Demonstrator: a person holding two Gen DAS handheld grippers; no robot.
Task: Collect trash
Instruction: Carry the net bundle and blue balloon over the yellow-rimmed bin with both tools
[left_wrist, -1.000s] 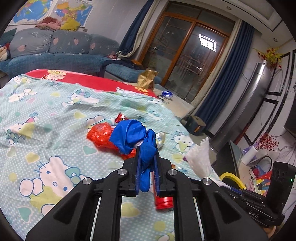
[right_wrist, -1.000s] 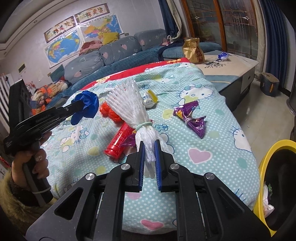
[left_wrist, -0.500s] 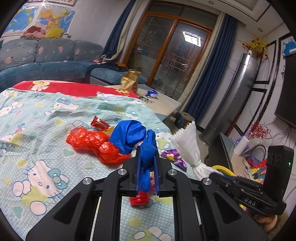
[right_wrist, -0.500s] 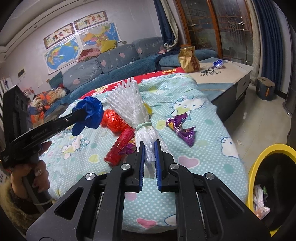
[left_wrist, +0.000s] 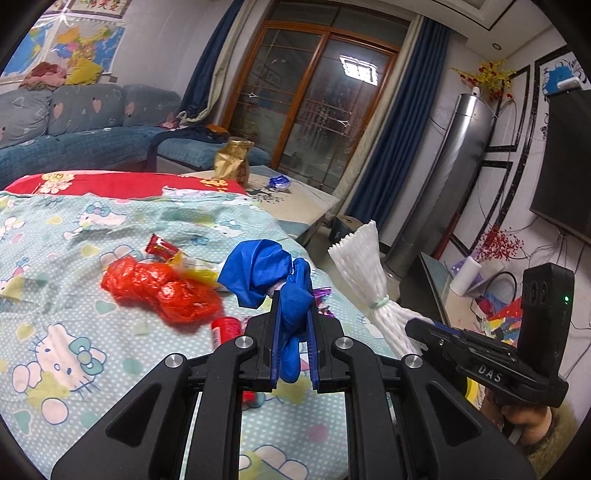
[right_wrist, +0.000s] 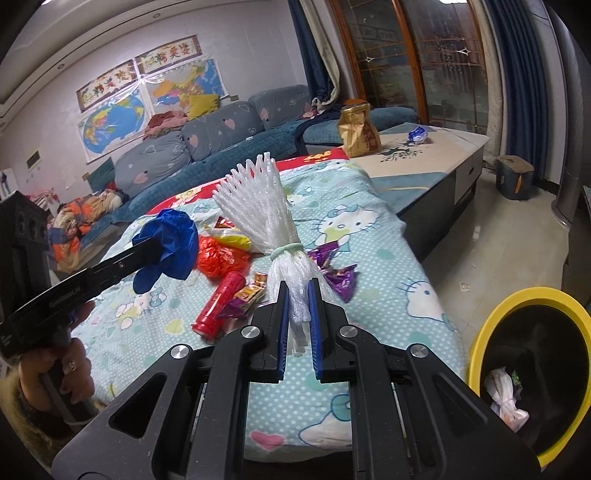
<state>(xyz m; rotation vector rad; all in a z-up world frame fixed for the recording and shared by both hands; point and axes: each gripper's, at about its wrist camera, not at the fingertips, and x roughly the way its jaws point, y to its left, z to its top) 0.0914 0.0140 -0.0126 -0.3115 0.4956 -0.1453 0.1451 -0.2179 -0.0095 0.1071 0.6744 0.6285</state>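
Blue sofa (right_wrist: 229, 147) runs along the wall beyond the bed. World map (right_wrist: 110, 123) hangs above the sofa. Low table (right_wrist: 424, 158) stands right of the sofa, carrying a gold bag (right_wrist: 358, 129).

A bed (right_wrist: 373, 229) is filling the middle. On it, a tube (right_wrist: 219, 304) is lying just left of a wrapper (right_wrist: 338, 275), with a bag (right_wrist: 219, 258) behind the tube. A bin (right_wrist: 532, 369) is standing right of the bed, on the floor. A sofa (right_wrist: 221, 136) is sitting behind the bed.
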